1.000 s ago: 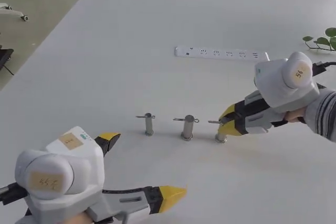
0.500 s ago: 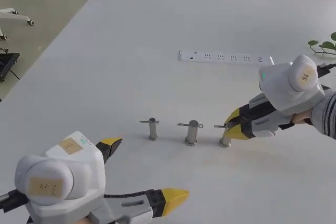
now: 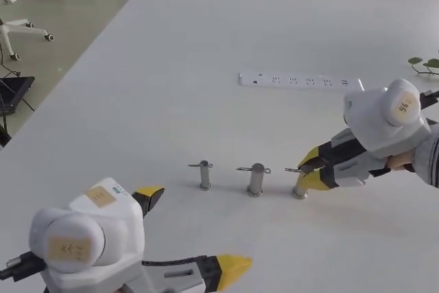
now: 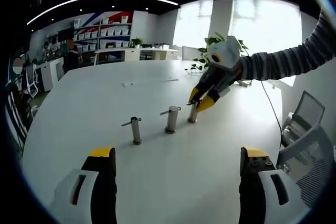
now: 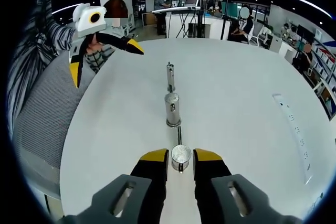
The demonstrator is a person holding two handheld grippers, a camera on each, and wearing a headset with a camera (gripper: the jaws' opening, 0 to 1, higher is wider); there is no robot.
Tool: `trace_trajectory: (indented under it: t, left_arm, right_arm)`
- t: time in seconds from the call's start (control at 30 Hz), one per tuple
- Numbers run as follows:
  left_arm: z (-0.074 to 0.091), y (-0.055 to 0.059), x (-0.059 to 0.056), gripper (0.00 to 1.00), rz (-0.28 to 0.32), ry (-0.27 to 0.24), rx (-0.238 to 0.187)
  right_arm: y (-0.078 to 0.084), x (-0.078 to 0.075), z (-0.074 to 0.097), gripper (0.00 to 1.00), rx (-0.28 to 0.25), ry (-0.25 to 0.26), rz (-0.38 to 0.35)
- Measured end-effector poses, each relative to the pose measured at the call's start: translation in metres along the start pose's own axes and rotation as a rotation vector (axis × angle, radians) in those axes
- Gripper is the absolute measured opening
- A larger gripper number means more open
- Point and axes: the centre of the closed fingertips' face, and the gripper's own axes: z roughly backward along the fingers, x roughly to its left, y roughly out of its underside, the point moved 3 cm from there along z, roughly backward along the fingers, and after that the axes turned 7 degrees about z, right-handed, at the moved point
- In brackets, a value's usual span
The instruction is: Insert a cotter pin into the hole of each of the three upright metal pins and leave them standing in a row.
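Note:
Three metal pins stand upright in a row on the white table: the left pin, the middle pin and the right pin. A cotter pin crosses the left one and another cotter pin crosses the middle one. My right gripper is at the right pin, its jaws close together on either side of the pin's head. They hold the third cotter pin, whose legs poke out to the left. My left gripper hangs open near the front edge, holding nothing.
A white power strip lies on the table behind the row. Leaves of a plant show at the right edge. The table's left edge runs diagonally, with office chairs on the floor beyond it.
The head camera has shifted, so the whole scene sits a little lower and further right. The right gripper stays at the right pin and the left gripper stays open.

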Motion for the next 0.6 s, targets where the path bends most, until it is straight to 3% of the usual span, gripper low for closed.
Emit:
trace_trajectory:
  t: [0.17, 0.27, 0.33, 0.6]
  left_arm:
    - [0.002, 0.0, 0.001, 0.98, 0.01, -0.01, 0.0]
    - [0.003, -0.001, 0.002, 0.98, 0.011, -0.012, -0.003]
    - [0.004, -0.002, 0.002, 0.98, 0.013, -0.014, -0.003]
    - [0.01, -0.006, 0.004, 0.98, 0.019, -0.02, -0.013]
  right_arm:
    - [-0.007, -0.004, 0.006, 0.21, -0.019, 0.056, -0.005]
    - [-0.01, -0.008, 0.012, 0.23, -0.023, 0.11, -0.059]
    - [-0.015, -0.008, 0.015, 0.27, -0.061, 0.141, -0.121]
    - [-0.023, 0.005, 0.026, 0.4, -0.091, 0.187, -0.246]
